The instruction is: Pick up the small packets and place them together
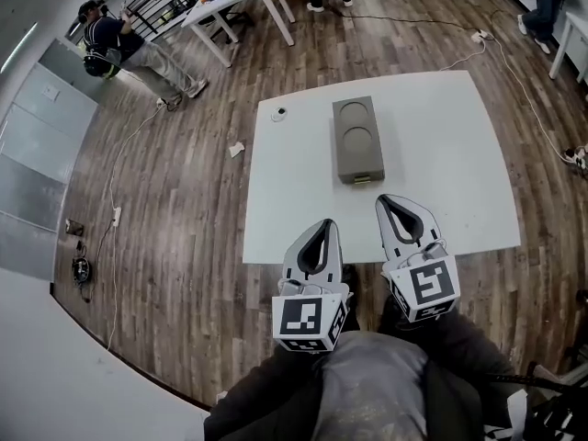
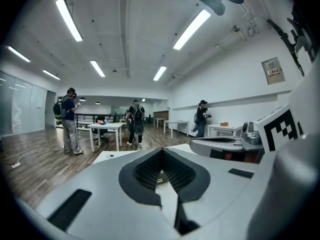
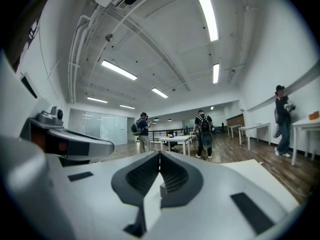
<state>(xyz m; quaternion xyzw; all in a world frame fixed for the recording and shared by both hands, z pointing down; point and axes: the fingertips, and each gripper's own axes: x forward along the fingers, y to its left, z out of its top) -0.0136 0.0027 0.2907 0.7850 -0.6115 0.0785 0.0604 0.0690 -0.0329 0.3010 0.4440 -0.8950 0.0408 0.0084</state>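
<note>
Nearest, the left hand-held gripper (image 1: 321, 224) and right hand-held gripper (image 1: 390, 200) both have their jaws pressed together on nothing, at the white tabletop's (image 1: 459, 200) near edge. Farther, mid-tabletop, lies a grey box (image 1: 357, 139). The packets cannot be made out.

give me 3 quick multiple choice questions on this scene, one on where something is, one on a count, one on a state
1. Where is the grey box?
A. on the floor
B. on the white table
C. on a shelf

2. How many round hollows show in the box's top?
A. one
B. two
C. four

3. How do the right gripper jaws stand?
A. wide apart
B. closed on a packet
C. closed with nothing between them

Answers:
1. B, it lies near the table's middle.
2. B, two circles sit one behind the other.
3. C, the tips meet with nothing between them.
</note>
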